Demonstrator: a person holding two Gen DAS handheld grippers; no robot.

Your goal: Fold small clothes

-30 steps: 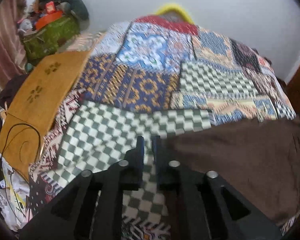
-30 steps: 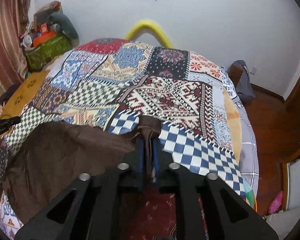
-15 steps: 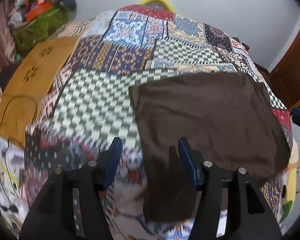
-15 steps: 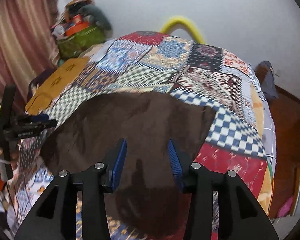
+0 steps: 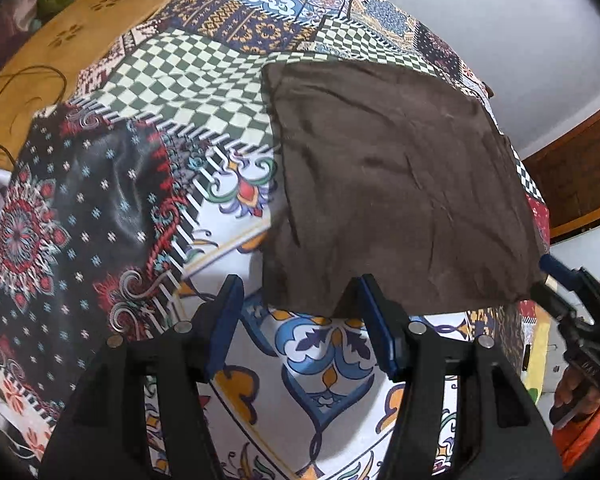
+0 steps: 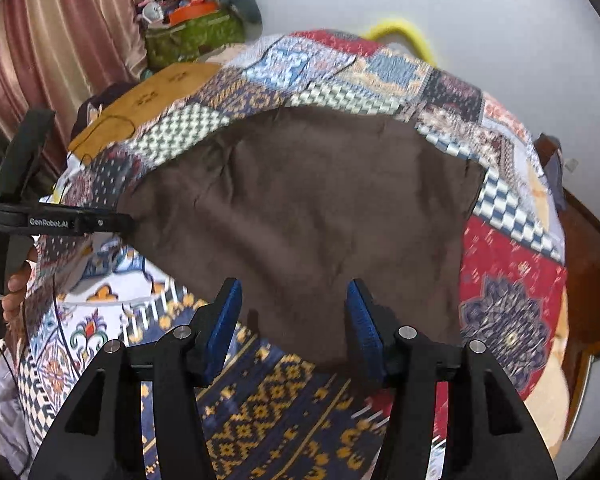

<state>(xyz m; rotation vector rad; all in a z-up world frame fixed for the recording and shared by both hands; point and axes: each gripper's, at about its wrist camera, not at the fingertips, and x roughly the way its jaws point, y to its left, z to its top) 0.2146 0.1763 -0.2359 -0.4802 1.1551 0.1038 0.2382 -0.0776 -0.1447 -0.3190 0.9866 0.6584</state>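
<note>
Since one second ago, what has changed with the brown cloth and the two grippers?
Both grippers, left and right, let go of the brown cloth; their jaws have just been opening. The cloth now lies flat. The patchwork bedcover stayed as it was.

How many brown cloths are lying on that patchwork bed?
1. The brown cloth lies spread flat on the patchwork bedspread, just ahead of both open grippers. Nothing suggests another, though folds could hide layers.
</note>
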